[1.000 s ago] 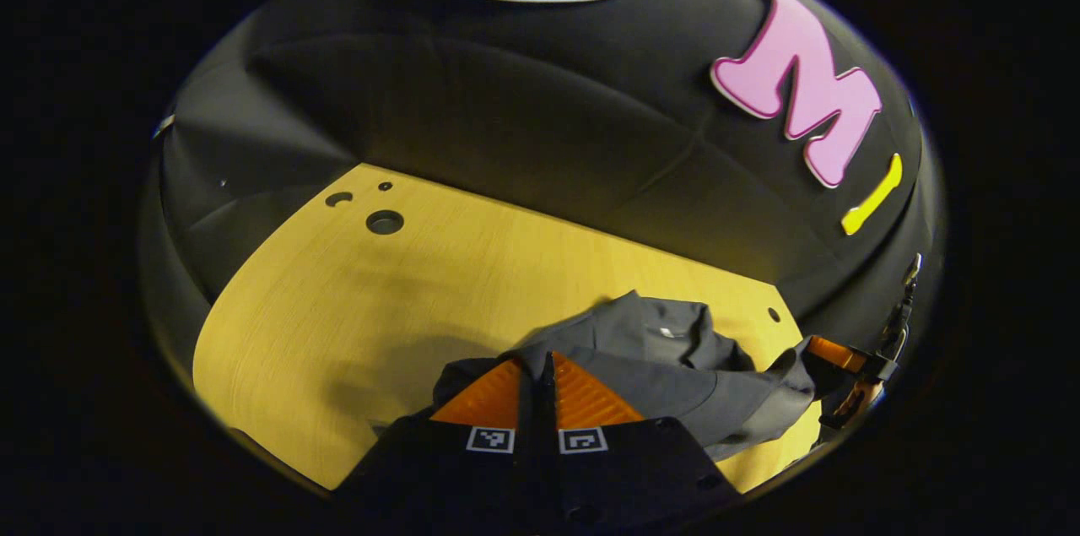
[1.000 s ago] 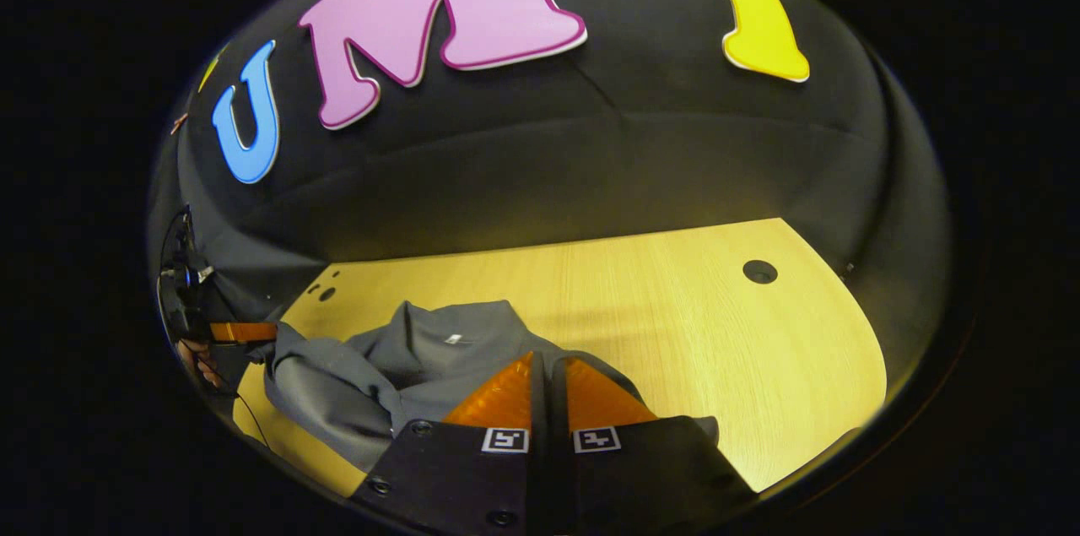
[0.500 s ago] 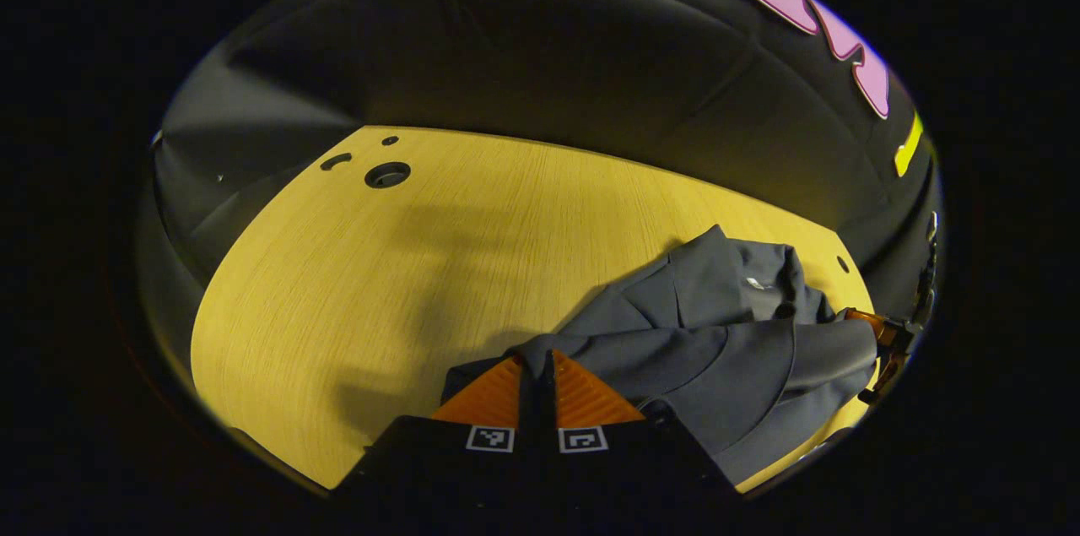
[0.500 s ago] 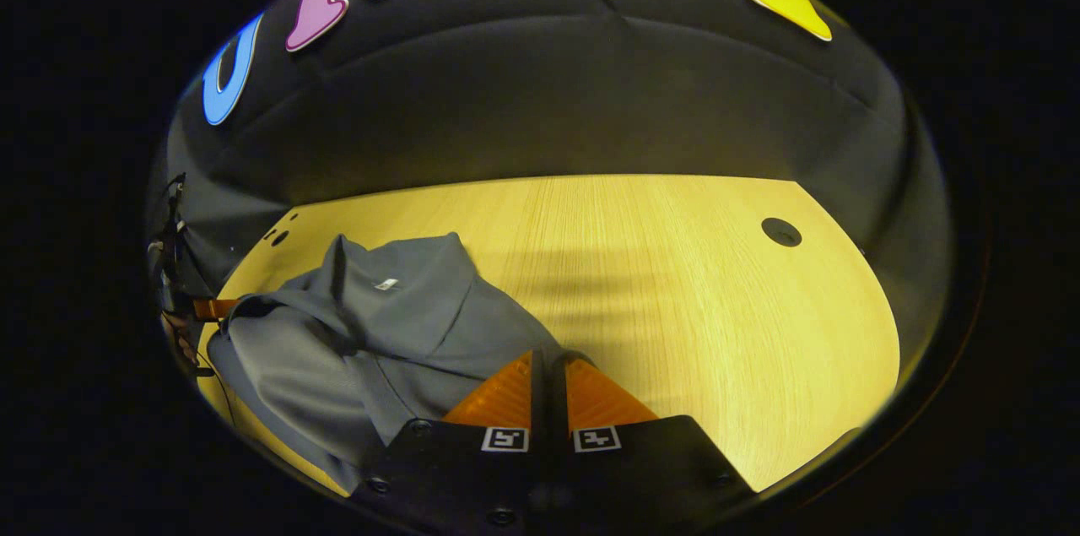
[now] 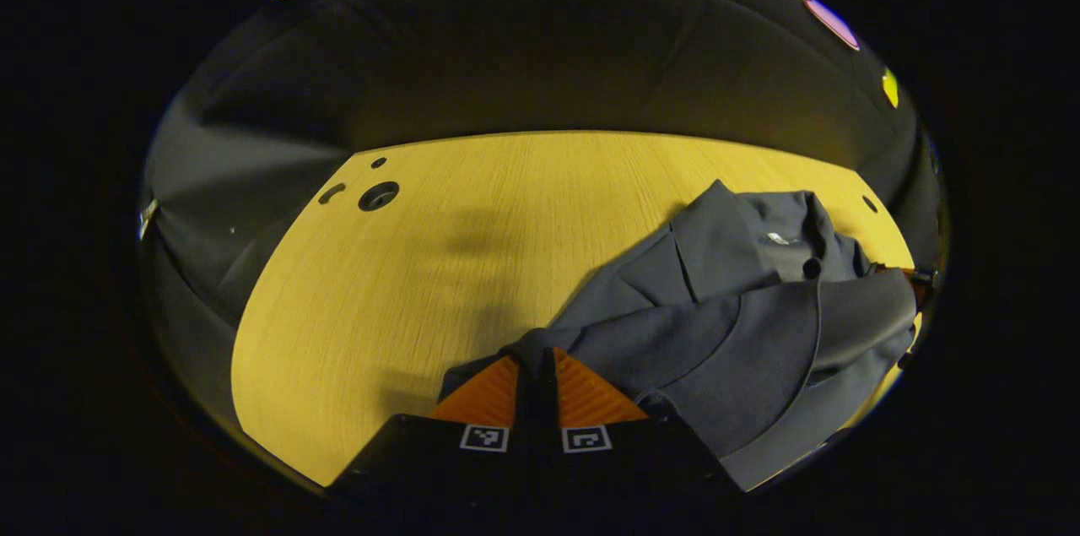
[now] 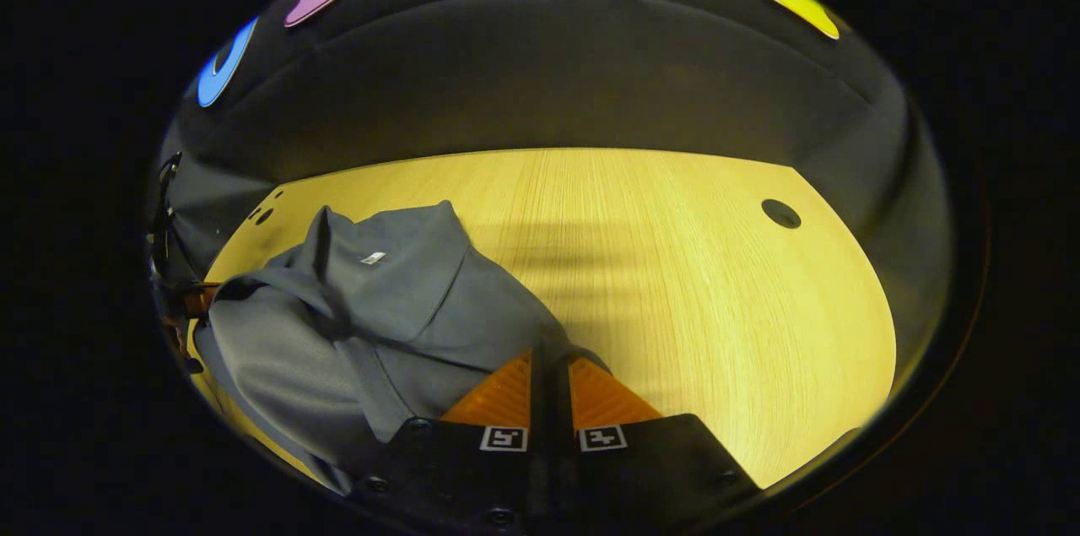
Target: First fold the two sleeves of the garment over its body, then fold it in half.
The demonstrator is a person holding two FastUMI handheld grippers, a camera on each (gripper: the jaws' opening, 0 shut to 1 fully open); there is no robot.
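A dark grey garment [image 5: 734, 300] with a small white neck tag lies bunched on the yellow wooden table [image 5: 405, 283], reaching right from my left gripper [image 5: 537, 360]. That gripper is shut, with a fold of the fabric pinched at its tips. In the right gripper view the garment [image 6: 380, 308] spreads to the left, its collar toward the far wall. My right gripper [image 6: 550, 360] is shut on its near right edge. Each gripper shows small at the other view's rim: the right gripper [image 5: 915, 274] and the left gripper [image 6: 190, 300], both partly hidden behind cloth.
The table [image 6: 675, 266] has a round hole [image 5: 378, 196] with two smaller openings at its far left corner, and another hole [image 6: 781, 213] at the far right. The black cloth wall closes the back and sides. Bare wood lies beyond and beside the garment.
Both grippers have tipped down toward the table and stayed shut on the cloth. The garment has settled lower and spread wider across the wood, with its collar farther from me.
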